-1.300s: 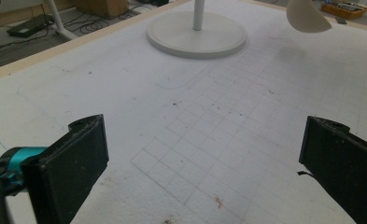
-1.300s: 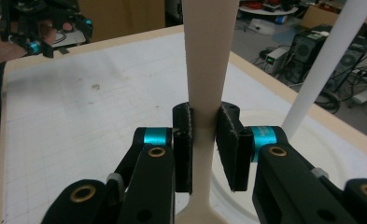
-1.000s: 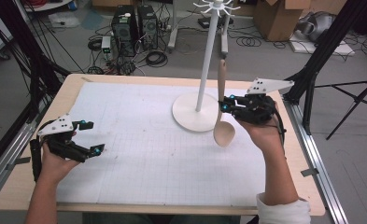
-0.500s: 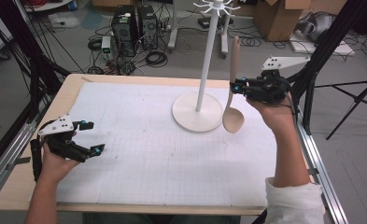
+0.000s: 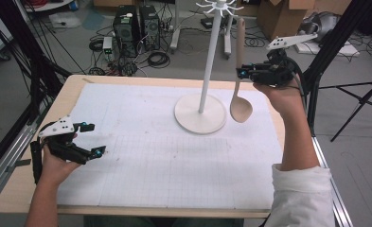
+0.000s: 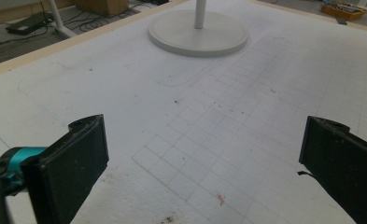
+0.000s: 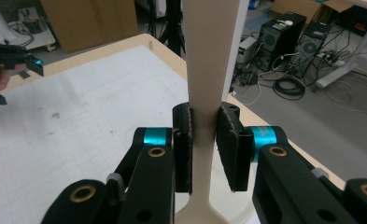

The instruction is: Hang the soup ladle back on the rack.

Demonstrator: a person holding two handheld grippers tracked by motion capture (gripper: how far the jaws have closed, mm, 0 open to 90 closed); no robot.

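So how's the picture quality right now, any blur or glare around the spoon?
High view: even light, no glare, spoon fairly sharp. Right gripper view: handle close up between the pads, soft-edged; background clear. Left gripper view: jaws slightly soft, mat grid crisp, faint shadows.

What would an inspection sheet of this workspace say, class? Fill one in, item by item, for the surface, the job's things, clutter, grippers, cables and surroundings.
Surface: white gridded mat on a wooden table, lightly speckled with marks.
Job's things: wooden spoon held upright in the air, bowl down, beside the white hook stand; the stand rests on its round base on the mat.
Clutter: nothing seen on the mat.
Grippers: right gripper shut on the spoon's handle; left gripper open, empty, low over the mat.
Cables: loose coils on the floor beyond the table.
Surroundings: computer towers, cardboard boxes, a tripod.
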